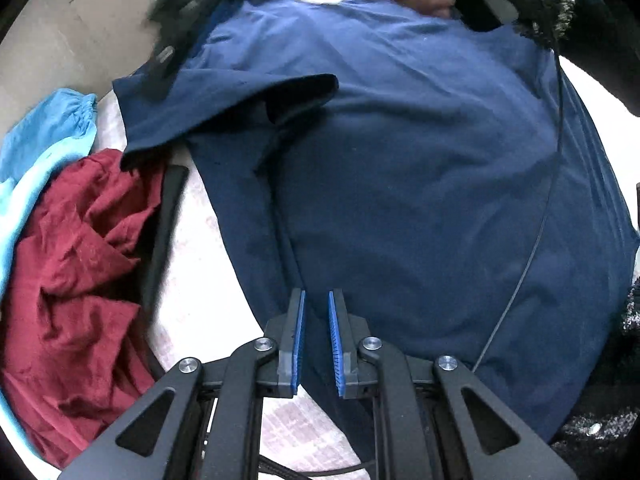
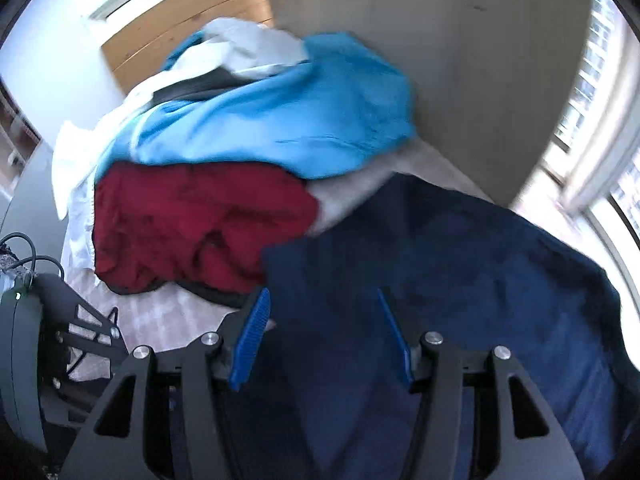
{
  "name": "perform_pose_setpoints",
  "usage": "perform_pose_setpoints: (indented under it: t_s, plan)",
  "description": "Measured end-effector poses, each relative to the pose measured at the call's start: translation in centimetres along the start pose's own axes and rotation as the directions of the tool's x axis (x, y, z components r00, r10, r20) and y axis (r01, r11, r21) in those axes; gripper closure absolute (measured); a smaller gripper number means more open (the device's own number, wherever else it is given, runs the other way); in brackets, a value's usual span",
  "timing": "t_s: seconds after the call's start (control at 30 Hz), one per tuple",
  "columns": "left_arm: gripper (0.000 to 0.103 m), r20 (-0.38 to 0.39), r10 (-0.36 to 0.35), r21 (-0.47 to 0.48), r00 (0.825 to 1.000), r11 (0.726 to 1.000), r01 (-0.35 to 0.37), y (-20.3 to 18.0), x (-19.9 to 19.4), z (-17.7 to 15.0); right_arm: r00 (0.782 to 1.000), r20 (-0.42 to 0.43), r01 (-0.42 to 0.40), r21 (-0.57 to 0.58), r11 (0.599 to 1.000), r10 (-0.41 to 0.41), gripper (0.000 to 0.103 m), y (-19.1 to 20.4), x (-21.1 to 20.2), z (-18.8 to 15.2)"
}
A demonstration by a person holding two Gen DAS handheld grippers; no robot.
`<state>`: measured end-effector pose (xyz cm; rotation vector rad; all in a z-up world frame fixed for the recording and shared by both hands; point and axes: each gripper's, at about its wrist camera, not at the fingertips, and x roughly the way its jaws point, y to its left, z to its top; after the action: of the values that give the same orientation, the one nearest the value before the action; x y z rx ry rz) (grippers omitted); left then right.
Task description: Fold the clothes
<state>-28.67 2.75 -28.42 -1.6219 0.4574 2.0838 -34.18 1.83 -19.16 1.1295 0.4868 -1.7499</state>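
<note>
A navy blue T-shirt (image 1: pixel 400 160) lies spread across the middle of the pale counter (image 1: pixel 208 300). The left gripper (image 1: pixel 317 300) has its jaws a little apart over the shirt's edge, pinching nothing. The right gripper (image 2: pixel 324 300) has its jaws spread wide above the shirt. At the left sit a red garment (image 1: pixel 72 280) and a light blue garment (image 2: pixel 280 120).

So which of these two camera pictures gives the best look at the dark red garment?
The right wrist view: the dark red garment lies whole and near centre, under the light blue one. The left wrist view catches it crumpled at the left edge, stretched by the lens.
</note>
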Motion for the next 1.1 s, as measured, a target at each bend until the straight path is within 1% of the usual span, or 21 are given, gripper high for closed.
perform_pose_setpoints:
  t_s: [0.13, 0.17, 0.2, 0.23, 0.27, 0.3, 0.4, 0.43, 0.5, 0.53, 0.57, 0.6, 0.63, 0.67, 0.73, 0.8, 0.9, 0.97, 1.0, 1.07, 1.1]
  plan:
    - [0.091, 0.009, -0.019, 0.003, 1.000, 1.000, 0.019, -0.1, -0.2, -0.5, 0.995, -0.049, 0.087, -0.090, 0.992, -0.091, 0.049, 2.2, 3.2, 1.3]
    - [0.091, 0.012, -0.022, 0.005, 1.000, 1.000, 0.022, -0.1, -0.3, -0.6, 0.994, -0.057, 0.090, -0.091, 0.992, -0.096, 0.050, 2.2, 3.5, 1.3]
    - [0.091, 0.017, -0.022, 0.008, 1.000, 1.000, 0.022, 0.0, -0.3, -0.7, 0.993, -0.063, 0.090, -0.085, 0.992, -0.095, 0.056, 2.1, 3.7, 1.2]
    - [0.091, 0.021, -0.024, 0.007, 1.000, 1.000, 0.024, 0.0, -0.4, -0.8, 0.993, -0.069, 0.089, -0.080, 0.993, -0.095, 0.066, 2.1, 3.9, 1.1]
    - [0.091, 0.024, -0.028, 0.003, 0.999, 1.000, 0.028, 0.2, -0.5, -0.9, 0.993, -0.075, 0.089, -0.075, 0.993, -0.094, 0.093, 2.0, 4.1, 1.0]
    - [0.091, 0.027, -0.031, -0.001, 0.999, 1.000, 0.031, 0.4, -0.5, -1.0, 0.992, -0.081, 0.088, -0.070, 0.994, -0.094, 0.098, 1.9, 4.2, 0.9]
    - [0.091, 0.032, -0.032, 0.003, 0.999, 0.999, 0.032, 0.6, -0.7, -1.2, 0.997, 0.008, 0.075, 0.032, 0.997, -0.075, 0.098, -0.2, 1.1, 0.7]
    - [0.091, 0.032, -0.031, 0.008, 0.999, 0.999, 0.031, 0.6, -0.8, -1.3, 0.998, 0.046, 0.038, 0.102, 0.994, -0.043, 0.098, -1.5, -0.4, 0.2]
    - [0.090, 0.031, -0.033, 0.017, 0.999, 0.999, 0.033, 0.8, -0.9, -1.5, 0.992, 0.127, -0.045, 0.232, 0.972, 0.016, 0.098, -4.1, -3.4, -0.8]
    - [0.090, 0.032, -0.036, 0.017, 0.999, 0.999, 0.035, 0.9, -1.0, -1.6, 0.985, 0.170, -0.049, 0.299, 0.953, -0.003, 0.098, -5.8, -4.8, -1.9]
    - [0.090, 0.033, -0.038, 0.016, 0.999, 0.999, 0.038, 1.0, -1.0, -1.6, 0.982, 0.183, -0.032, 0.358, 0.933, -0.037, 0.098, -7.4, -5.6, -3.0]
    - [0.090, 0.033, -0.041, 0.015, 0.999, 0.999, 0.041, 1.2, -1.1, -1.7, 0.980, 0.186, -0.013, 0.415, 0.910, -0.072, 0.098, -8.9, -6.2, -4.1]
    - [0.090, 0.032, -0.043, 0.016, 0.999, 0.999, 0.043, 1.3, -1.1, -1.7, 0.981, 0.179, -0.017, 0.468, 0.884, -0.076, 0.098, -10.4, -6.2, -5.1]
    - [0.090, 0.031, -0.045, 0.017, 0.998, 0.999, 0.044, 1.4, -1.2, -1.7, 0.983, 0.167, -0.014, 0.495, 0.869, -0.079, 0.098, -11.3, -6.0, -5.9]
    - [0.090, 0.029, -0.047, 0.019, 0.998, 0.999, 0.047, 1.7, -1.3, -1.8, 0.986, 0.141, -0.001, 0.536, 0.844, -0.088, 0.098, -12.7, -5.6, -7.3]
    - [0.090, 0.025, -0.048, 0.025, 0.999, 0.999, 0.047, 1.9, -1.4, -1.9, 0.985, 0.131, 0.026, 0.542, 0.840, -0.115, 0.098, -12.8, -5.6, -7.9]
    - [0.090, 0.016, -0.049, 0.023, 0.999, 0.999, 0.049, 2.2, -1.7, -1.9, 0.977, 0.192, -0.035, 0.564, 0.825, -0.090, 0.098, -13.5, -6.7, -8.2]
    - [0.090, 0.024, -0.055, 0.022, 0.998, 0.998, 0.054, 2.6, -2.2, -1.5, 0.983, 0.160, -0.014, 0.561, 0.828, -0.093, 0.098, -13.7, -6.3, -7.9]
    - [0.089, 0.041, -0.058, 0.019, 0.997, 0.998, 0.057, 2.8, -2.7, -1.0, 0.985, 0.140, 0.001, 0.559, 0.829, -0.096, 0.098, -13.8, -6.1, -7.8]
    - [0.082, 0.107, -0.063, 0.001, 0.992, 0.998, 0.063, 3.4, -4.0, 0.5, 0.988, 0.128, -0.002, 0.563, 0.826, -0.084, 0.098, -14.0, -5.7, -7.9]
    - [0.074, 0.145, -0.068, -0.015, 0.987, 0.997, 0.071, 3.7, -4.7, 1.4, 0.989, 0.123, -0.006, 0.566, 0.825, -0.078, 0.098, -14.1, -5.5, -7.9]
